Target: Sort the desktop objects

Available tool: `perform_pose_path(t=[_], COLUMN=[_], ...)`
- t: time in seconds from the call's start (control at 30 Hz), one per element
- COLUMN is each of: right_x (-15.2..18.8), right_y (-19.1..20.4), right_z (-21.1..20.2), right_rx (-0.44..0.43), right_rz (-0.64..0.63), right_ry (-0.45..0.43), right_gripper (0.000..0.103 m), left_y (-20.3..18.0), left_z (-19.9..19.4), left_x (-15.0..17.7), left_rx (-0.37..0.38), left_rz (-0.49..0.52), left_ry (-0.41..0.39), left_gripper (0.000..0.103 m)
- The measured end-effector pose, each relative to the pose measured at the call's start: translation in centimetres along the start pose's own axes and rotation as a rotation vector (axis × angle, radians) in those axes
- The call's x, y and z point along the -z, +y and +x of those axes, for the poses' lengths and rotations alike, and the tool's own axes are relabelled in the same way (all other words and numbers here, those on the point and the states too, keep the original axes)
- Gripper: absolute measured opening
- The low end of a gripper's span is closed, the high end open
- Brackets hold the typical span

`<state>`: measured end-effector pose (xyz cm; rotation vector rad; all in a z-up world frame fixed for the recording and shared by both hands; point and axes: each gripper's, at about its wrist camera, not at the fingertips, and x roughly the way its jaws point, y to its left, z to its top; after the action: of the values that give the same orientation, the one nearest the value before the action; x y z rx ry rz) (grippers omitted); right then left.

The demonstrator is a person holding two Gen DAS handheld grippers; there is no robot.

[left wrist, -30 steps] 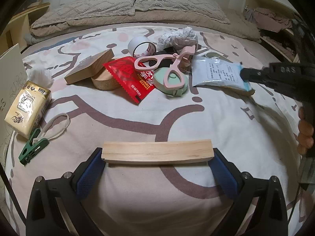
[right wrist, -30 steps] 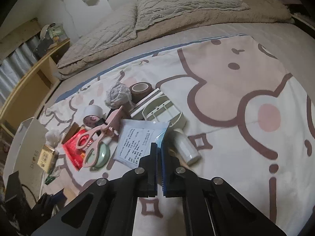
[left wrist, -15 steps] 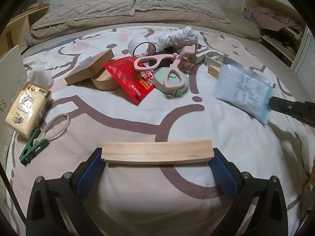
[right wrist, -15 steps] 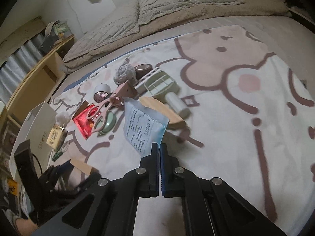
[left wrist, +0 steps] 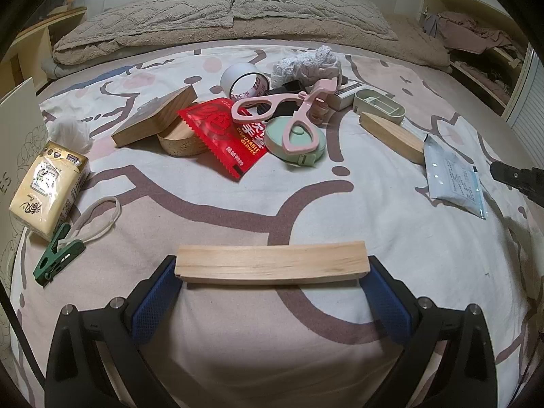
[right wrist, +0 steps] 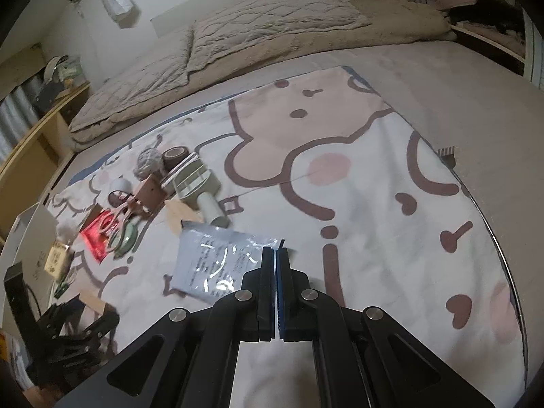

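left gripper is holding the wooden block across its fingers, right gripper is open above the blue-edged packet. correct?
Not quite. The right gripper is shut, not open: the right wrist view shows its fingers pressed together over the corner of the blue-edged packet, which lies on the bedsheet. Whether it is pinching that corner cannot be told. The rest holds: the left gripper holds the wooden block across its fingers.

bed with a cartoon-print sheet (left wrist: 272,197). lying on it: tissue pack (left wrist: 47,187) and green clip (left wrist: 56,258) at the left; wooden block (left wrist: 153,120), red glove packet (left wrist: 226,136) and green tape measure (left wrist: 299,142) in the central cluster; wooden wedge (left wrist: 394,134) and clear printed pouch (left wrist: 454,180) at the right.
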<state>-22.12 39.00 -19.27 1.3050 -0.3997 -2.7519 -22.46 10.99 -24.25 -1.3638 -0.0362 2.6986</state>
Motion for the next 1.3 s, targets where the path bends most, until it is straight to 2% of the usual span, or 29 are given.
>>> perform_pose_path(t=[0.13,0.23,0.3,0.37,0.47,0.53,0.63,0.73,0.93,1.07,1.2,1.27,1.3], right_x=[0.1,0.1,0.1,-0.1,-0.3,-0.1,0.3,0.7,1.8,2.3,2.5,2.2,2.1], right_y=[0.8,3.1,4.9,6.3,8.5,9.7,10.9,10.4,7.1,4.4,3.9,3.4,3.0], right_z=[0.1,-0.3,-0.1,0.5,2.4,3.4,5.0,5.9,4.6,3.2,0.5,-0.8,-1.4], right_rx=[-0.023,-0.023,-0.055,-0.113,-0.208,-0.221,-0.187,-0.149,-0.083,-0.085,-0.080,-0.049,-0.023], right_rz=[0.004,-0.089,-0.139,-0.158,-0.160,-0.173,-0.199,-0.172,-0.119,-0.053,-0.086,-0.087,-0.082], right_ry=[0.008,-0.020,-0.020,0.001,0.081,0.115,0.147,0.180,0.185,0.190,0.130,0.088,0.067], right_gripper=[0.002,0.002,0.002,0.002,0.002,0.002,0.002,0.002,0.002,0.002,0.002,0.002,0.018], left_y=[0.0,0.0,0.0,0.0,0.0,-0.1,-0.1,0.0,0.2,0.1,0.1,0.1,0.1], left_z=[0.0,0.0,0.0,0.0,0.0,0.0,0.0,0.0,0.1,0.1,0.2,0.3,0.3], left_x=[0.0,0.0,0.0,0.0,0.0,0.1,0.1,0.0,-0.2,-0.3,-0.6,-0.7,-0.7], left_rx=[0.001,0.001,0.001,0.002,0.001,0.001,0.002,0.004,0.015,0.010,-0.001,-0.005,-0.006], left_rz=[0.000,0.001,0.000,0.000,0.001,0.001,0.001,-0.004,-0.024,-0.030,-0.050,-0.055,-0.058], left_ry=[0.000,0.000,-0.001,-0.001,0.000,-0.001,-0.001,0.004,0.019,0.025,0.039,0.043,0.044], left_gripper=[0.103,0.103,0.103,0.103,0.103,0.103,0.103,0.103,0.103,0.103,0.103,0.103,0.103])
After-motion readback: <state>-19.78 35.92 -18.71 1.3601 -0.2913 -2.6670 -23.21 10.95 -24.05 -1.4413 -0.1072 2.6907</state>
